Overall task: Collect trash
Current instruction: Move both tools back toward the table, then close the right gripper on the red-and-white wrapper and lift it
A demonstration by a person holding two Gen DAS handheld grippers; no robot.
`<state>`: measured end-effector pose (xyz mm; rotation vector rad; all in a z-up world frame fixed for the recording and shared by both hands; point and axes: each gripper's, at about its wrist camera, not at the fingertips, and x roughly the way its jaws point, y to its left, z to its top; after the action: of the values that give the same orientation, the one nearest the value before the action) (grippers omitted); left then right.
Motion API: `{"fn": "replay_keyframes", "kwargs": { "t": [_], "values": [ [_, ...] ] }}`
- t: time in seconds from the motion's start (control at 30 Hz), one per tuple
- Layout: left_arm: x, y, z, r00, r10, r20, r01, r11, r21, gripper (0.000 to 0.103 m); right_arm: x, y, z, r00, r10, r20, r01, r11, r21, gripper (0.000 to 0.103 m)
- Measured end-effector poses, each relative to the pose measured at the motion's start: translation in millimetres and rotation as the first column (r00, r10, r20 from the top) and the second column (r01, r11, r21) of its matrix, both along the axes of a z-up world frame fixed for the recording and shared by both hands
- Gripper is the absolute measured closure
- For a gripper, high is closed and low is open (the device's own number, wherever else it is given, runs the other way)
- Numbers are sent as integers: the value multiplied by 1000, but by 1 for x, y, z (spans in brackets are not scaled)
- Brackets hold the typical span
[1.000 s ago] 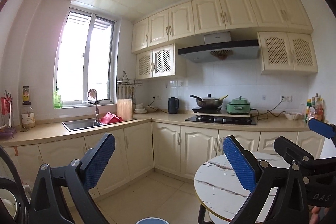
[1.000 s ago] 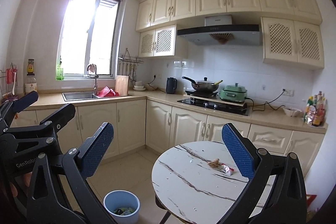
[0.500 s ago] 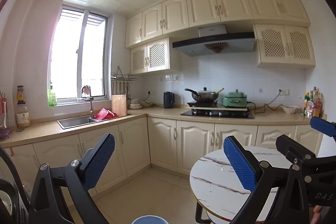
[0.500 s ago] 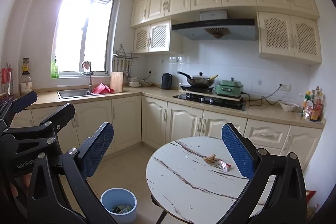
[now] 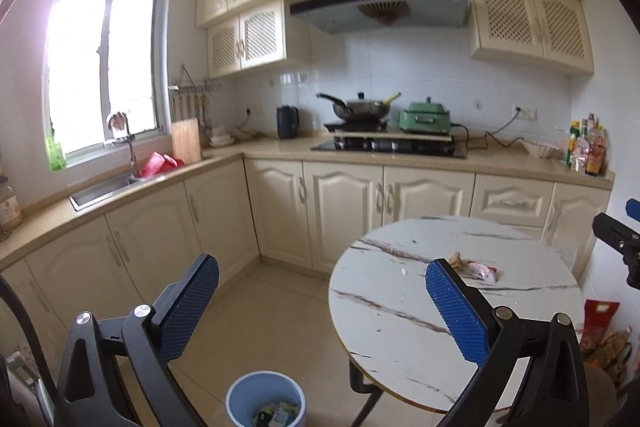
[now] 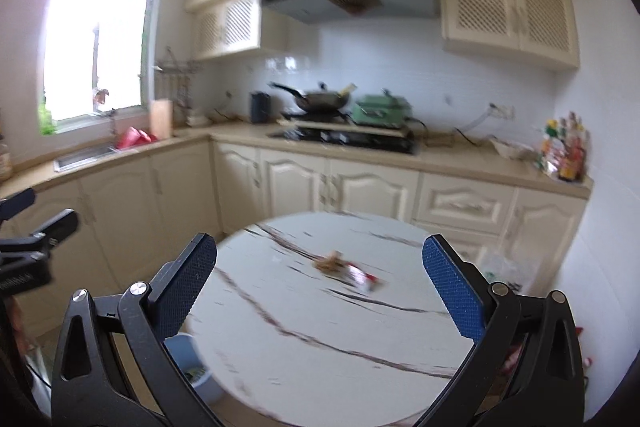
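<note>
A red-and-white wrapper [image 5: 482, 270] and a brown scrap [image 5: 456, 259] lie together on the round marble-look table [image 5: 400, 327]. The right wrist view shows the same wrapper [image 6: 362, 277] and scrap [image 6: 330, 261], blurred, on the table [image 6: 320, 347]. A light blue bin [image 5: 265, 401] with litter inside stands on the floor left of the table; its rim [image 6: 184, 347] peeks out beside the table. My left gripper [image 5: 320, 307] is open and empty, above the floor near the bin. My right gripper [image 6: 320, 287] is open and empty, above the table, short of the trash.
Cream cabinets and a beige counter [image 5: 500, 163] run along the back and left walls, with a sink [image 5: 108, 187], kettle [image 5: 287, 122], wok [image 5: 360, 107] and green cooker [image 5: 426, 117]. Bags [image 5: 600, 327] sit on the floor right of the table. Tiled floor [image 5: 260, 307] lies between table and cabinets.
Both views have tilted down and shifted right, bringing the table and bin further into view. The right gripper has come closer to the table and trash. Both grippers stay open.
</note>
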<state>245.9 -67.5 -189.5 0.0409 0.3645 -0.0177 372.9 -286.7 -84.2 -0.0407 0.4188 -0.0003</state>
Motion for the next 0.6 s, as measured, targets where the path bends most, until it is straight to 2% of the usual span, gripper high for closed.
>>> {"fn": "replay_keyframes", "kwargs": {
  "t": [0.13,0.27,0.4,0.43,0.6],
  "values": [
    [62,-8,14,997,-22,-72,21,1000,-17,1,35,-38,-19,997,-33,-74,33,999,-12,0],
    [132,-22,20,988,-42,-150,41,999,-11,1,89,-74,-58,978,-40,-203,38,999,-14,0],
    [205,-41,19,963,-104,-250,101,995,-23,1,144,-87,-105,939,53,-338,-47,999,28,0],
    [220,-44,20,957,-111,-268,108,994,-26,1,164,-89,-121,920,83,-384,-77,997,31,0],
    [301,-65,19,927,-134,-349,135,991,-22,1,226,-90,-178,854,112,-508,-134,991,-8,0]
  ]
}}
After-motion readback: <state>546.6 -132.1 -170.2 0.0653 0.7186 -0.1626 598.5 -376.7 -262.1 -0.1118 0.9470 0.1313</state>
